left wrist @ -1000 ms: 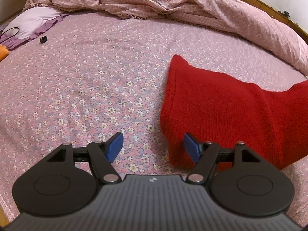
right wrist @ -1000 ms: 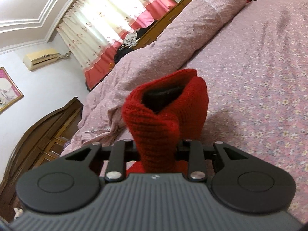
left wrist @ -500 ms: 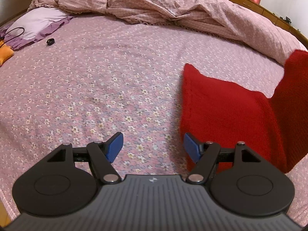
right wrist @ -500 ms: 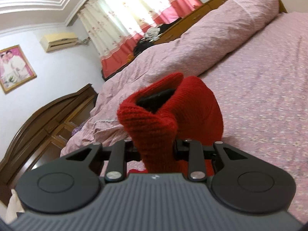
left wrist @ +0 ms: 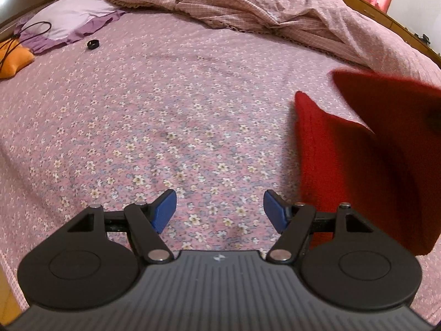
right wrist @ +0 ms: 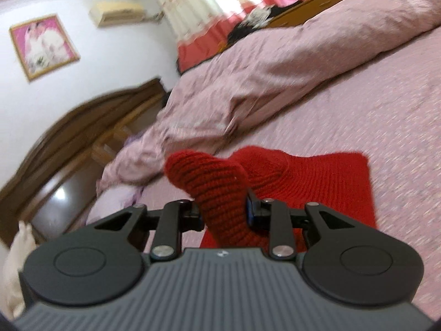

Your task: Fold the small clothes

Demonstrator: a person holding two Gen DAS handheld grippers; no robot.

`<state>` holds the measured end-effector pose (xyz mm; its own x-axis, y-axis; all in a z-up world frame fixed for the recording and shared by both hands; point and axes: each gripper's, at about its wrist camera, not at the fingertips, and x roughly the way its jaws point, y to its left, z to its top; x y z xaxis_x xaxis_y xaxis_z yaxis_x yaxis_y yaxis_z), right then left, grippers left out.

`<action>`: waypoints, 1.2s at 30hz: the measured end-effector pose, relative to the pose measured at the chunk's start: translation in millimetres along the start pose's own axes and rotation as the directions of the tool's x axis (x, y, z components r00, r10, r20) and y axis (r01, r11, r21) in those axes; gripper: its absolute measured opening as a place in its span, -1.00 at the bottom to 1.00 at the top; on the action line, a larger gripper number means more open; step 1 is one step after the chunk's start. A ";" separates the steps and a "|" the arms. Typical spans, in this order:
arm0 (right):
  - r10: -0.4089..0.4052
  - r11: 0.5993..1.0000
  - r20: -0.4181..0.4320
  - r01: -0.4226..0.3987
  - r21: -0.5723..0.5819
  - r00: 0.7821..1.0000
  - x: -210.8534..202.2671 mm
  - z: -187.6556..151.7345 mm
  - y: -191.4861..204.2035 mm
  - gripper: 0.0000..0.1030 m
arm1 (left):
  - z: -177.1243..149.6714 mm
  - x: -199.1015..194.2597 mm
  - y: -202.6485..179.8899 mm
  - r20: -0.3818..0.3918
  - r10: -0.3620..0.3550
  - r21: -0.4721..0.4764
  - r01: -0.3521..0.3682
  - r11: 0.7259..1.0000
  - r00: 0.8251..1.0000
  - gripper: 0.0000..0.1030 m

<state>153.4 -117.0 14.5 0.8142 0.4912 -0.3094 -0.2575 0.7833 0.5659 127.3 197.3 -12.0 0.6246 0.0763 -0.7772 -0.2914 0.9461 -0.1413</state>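
Right gripper (right wrist: 223,209) clenched on bunched edge of red knit garment (right wrist: 325,182), lifted part above remainder lying on floral bedsheet (left wrist: 165,115). Left gripper (left wrist: 217,209) released, empty, above sheet beside garment.

Red rib-knit garment (right wrist: 317,182) is being shown against pink bedsheet (left wrist: 171,115) printed with small white flowers. Quilt (left wrist: 248,2) is being rendered in pale pink fine check. Pillow (left wrist: 69,19): lilac. Cushion (left wrist: 13,60): orange. Gripper pads (left wrist: 165,209): blue; bodies black. Curtain (right wrist: 220,8): cream with red band.
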 end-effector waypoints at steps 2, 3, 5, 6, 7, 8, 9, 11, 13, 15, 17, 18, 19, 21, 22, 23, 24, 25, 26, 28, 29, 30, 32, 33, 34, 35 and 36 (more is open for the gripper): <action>0.012 1.000 -0.042 -0.013 -0.025 0.999 10.3 -13.1 8.3 -0.43 | -0.5 1.2 3.6 -0.002 0.001 -0.006 -0.001 1.000 1.000 0.45; 0.016 0.999 -0.060 -0.018 -0.034 0.998 14.8 -17.8 11.2 -0.43 | -0.7 1.6 5.3 -0.003 0.002 -0.009 -0.002 1.000 1.000 0.45; 0.018 0.998 -0.091 -0.023 -0.056 0.996 21.2 -29.2 16.3 -0.43 | -1.2 2.8 8.0 -0.005 0.005 -0.013 -0.005 1.000 1.000 0.45; 0.018 0.997 -0.101 -0.026 -0.072 0.995 23.5 -33.8 18.6 -0.43 | -1.3 3.6 9.1 -0.006 0.006 -0.016 -0.006 1.000 1.000 0.45; 0.020 0.996 -0.107 -0.029 -0.081 0.994 24.0 -37.5 19.3 -0.43 | -1.6 4.1 9.6 -0.006 0.007 -0.018 -0.007 1.000 1.000 0.45; 0.023 0.996 -0.114 -0.033 -0.084 0.993 24.6 -41.2 19.6 -0.43 | -1.5 4.7 10.4 -0.005 0.008 -0.021 -0.008 1.000 1.000 0.45; 0.026 0.996 -0.119 -0.036 -0.086 0.993 25.3 -43.2 20.4 -0.43 | -1.4 5.3 11.1 -0.005 0.010 -0.024 -0.010 1.000 1.000 0.45; 0.029 0.993 -0.134 -0.044 -0.111 0.991 27.0 -46.7 21.5 -0.42 | -1.2 6.7 11.9 -0.007 0.011 -0.029 -0.011 1.000 1.000 0.45; 0.031 0.991 -0.142 -0.049 -0.128 0.989 28.0 -49.1 20.6 -0.40 | -1.0 6.7 11.1 -0.006 0.007 -0.031 -0.007 1.000 1.000 0.45; 0.026 0.989 -0.142 -0.047 -0.140 0.990 29.4 -51.2 21.4 -0.38 | -0.5 5.5 9.0 -0.002 0.005 -0.024 -0.005 1.000 1.000 0.45; 0.014 0.987 -0.142 -0.037 -0.160 0.990 29.0 -51.9 24.7 -0.35 | -0.4 3.6 6.1 0.002 0.005 -0.014 -0.005 1.000 1.000 0.45; 0.007 0.985 -0.143 -0.031 -0.168 0.990 29.4 -52.1 25.7 -0.33 | -0.2 2.6 5.1 0.004 0.005 -0.011 -0.005 1.000 1.000 0.45; -0.001 0.984 -0.146 -0.025 -0.176 0.989 27.9 -52.0 27.7 -0.30 | 0.1 1.4 4.4 0.006 0.004 -0.008 -0.004 1.000 1.000 0.45; -0.003 0.984 -0.152 -0.024 -0.176 0.988 26.1 -52.8 30.3 -0.21 | 0.5 -1.4 2.8 0.012 0.003 -0.004 -0.003 1.000 1.000 0.45; -0.005 0.984 -0.155 -0.022 -0.175 0.988 24.5 -52.9 31.7 -0.19 | 0.9 -2.7 1.8 0.014 0.003 -0.002 -0.003 1.000 1.000 0.45; -0.005 0.984 -0.159 -0.023 -0.175 0.987 21.9 -53.0 32.8 -0.15 | 1.3 -4.3 0.7 0.018 0.004 0.002 -0.004 1.000 1.000 0.45; -0.001 0.985 -0.162 -0.028 -0.173 0.987 19.9 -53.1 33.2 -0.11 | 1.9 -6.0 -0.4 0.022 0.004 0.005 -0.004 1.000 1.000 0.45; 0.002 0.985 -0.168 -0.031 -0.171 0.986 16.5 -52.8 34.0 -0.10 | 2.4 -7.9 -1.6 0.026 0.003 0.008 -0.003 1.000 1.000 0.45; 0.004 0.985 -0.173 -0.033 -0.169 0.985 14.1 -52.4 34.8 -0.07 | 3.1 -10.1 -2.7 0.030 0.000 0.010 0.000 1.000 1.000 0.45; 0.022 0.985 -0.184 -0.052 -0.162 0.983 8.5 -51.0 35.3 0.04 | 4.9 -14.8 -4.7 0.038 -0.012 0.012 0.012 1.000 0.999 0.45; 0.041 0.986 -0.194 -0.071 -0.150 0.980 4.0 -50.1 35.0 0.12 | 6.1 -17.4 -6.3 0.042 -0.022 0.013 0.021 1.000 0.999 0.45; 0.056 0.987 -0.200 -0.085 -0.139 0.978 2.2 -48.9 35.0 0.15 | 7.2 -19.7 -7.7 0.046 -0.029 0.013 0.028 1.000 0.999 0.45; 0.086 0.987 -0.214 -0.112 -0.113 0.973 -6.0 -47.6 33.5 0.15 | 10.0 -24.7 -12.4 0.055 -0.044 0.018 0.043 0.999 0.998 0.45; 0.094 0.987 -0.219 -0.119 -0.103 0.971 -8.6 -47.0 32.8 0.15 | 11.4 -27.3 -15.5 0.061 -0.052 0.023 0.051 0.998 0.997 0.45; 0.100 0.988 -0.221 -0.123 -0.092 0.970 -12.7 -45.9 31.7 0.15 | 12.9 -29.9 -19.0 0.067 -0.061 0.029 0.059 0.998 0.996 0.45; 0.101 0.989 -0.220 -0.122 -0.087 0.970 -15.9 -44.7 31.2 0.15 | 14.2 -32.3 -22.5 0.072 -0.069 0.035 0.067 0.997 0.995 0.45; 0.103 0.989 -0.218 -0.123 -0.080 0.971 -20.1 -42.9 30.1 0.15 | 15.4 -35.0 -26.0 0.076 -0.079 0.042 0.076 0.996 0.994 0.45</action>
<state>107.0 -86.9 5.0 0.6506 0.6402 -0.4084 -0.3966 0.7451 0.5362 124.2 174.8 28.3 0.6990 0.0251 -0.7147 -0.2122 0.9616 -0.1739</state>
